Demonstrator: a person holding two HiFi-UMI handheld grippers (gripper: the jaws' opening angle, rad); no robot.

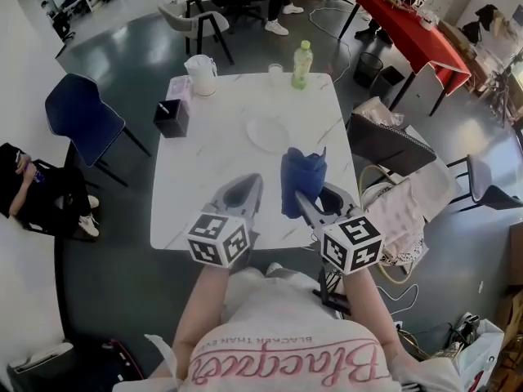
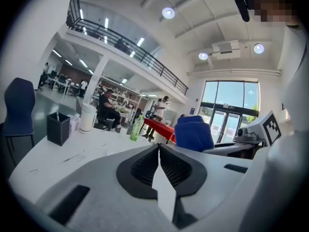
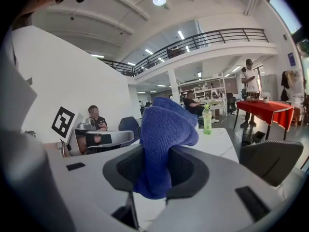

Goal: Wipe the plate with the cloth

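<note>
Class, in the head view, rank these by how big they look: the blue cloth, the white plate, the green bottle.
1. blue cloth: largest, but held nearer the camera, which flatters it.
2. white plate.
3. green bottle: smallest, and farthest away.

- The plate lies on the table, right of centre.
- The bottle and the cup stand at the far edge, behind the plate.
- The jug stands at the far left corner, with the box in front of it.
- The 2 grippers sit over the near edge, the left gripper beside the right gripper.
- The cloth sits between the right gripper's jaws, in front of the plate.
</note>
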